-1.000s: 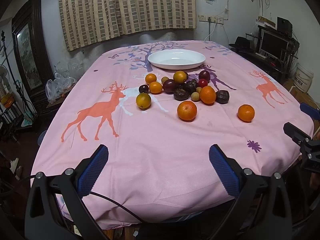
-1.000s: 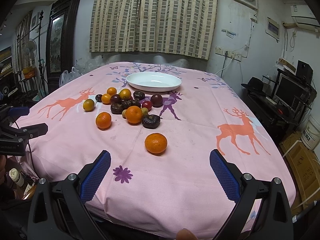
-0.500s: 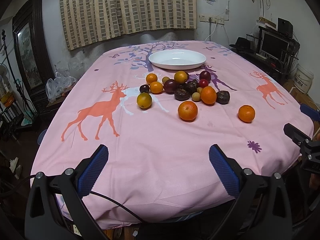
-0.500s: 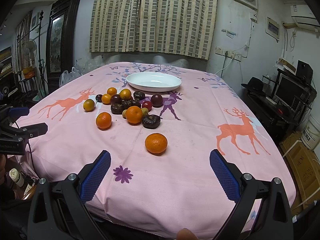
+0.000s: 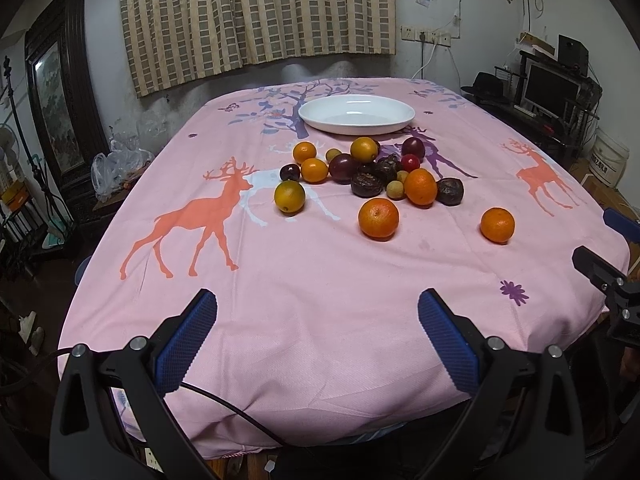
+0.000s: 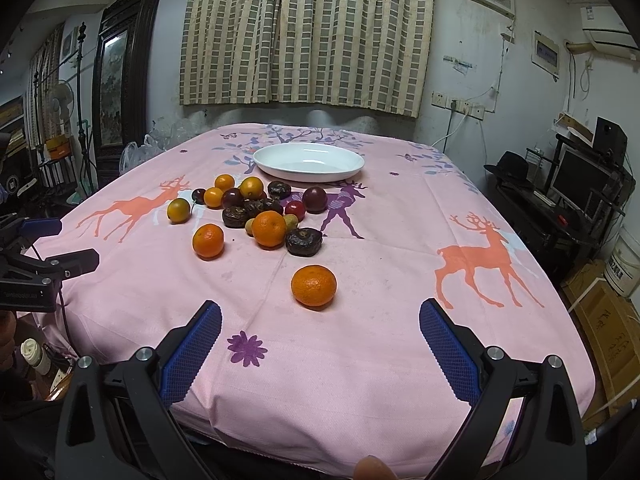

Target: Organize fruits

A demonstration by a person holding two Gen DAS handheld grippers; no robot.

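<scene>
A heap of fruit (image 5: 372, 172) lies mid-table on the pink deer cloth: oranges, dark purple and wrinkled brown fruits, small yellow ones. It also shows in the right wrist view (image 6: 260, 208). An empty white plate (image 5: 356, 114) sits behind it, also in the right wrist view (image 6: 309, 162). One lone orange (image 6: 314, 285) lies nearest my right gripper (image 6: 318, 344), which is open and empty just short of it. My left gripper (image 5: 318, 340) is open and empty over the table's near edge.
The table's front edge (image 5: 320, 420) is right below both grippers. A desk with a monitor (image 6: 576, 184) stands to the right, a dark framed cabinet (image 5: 56, 92) and bags to the left. A curtained wall is behind the table.
Both grippers have crept slightly forward toward the fruit. Nothing on the table has moved.
</scene>
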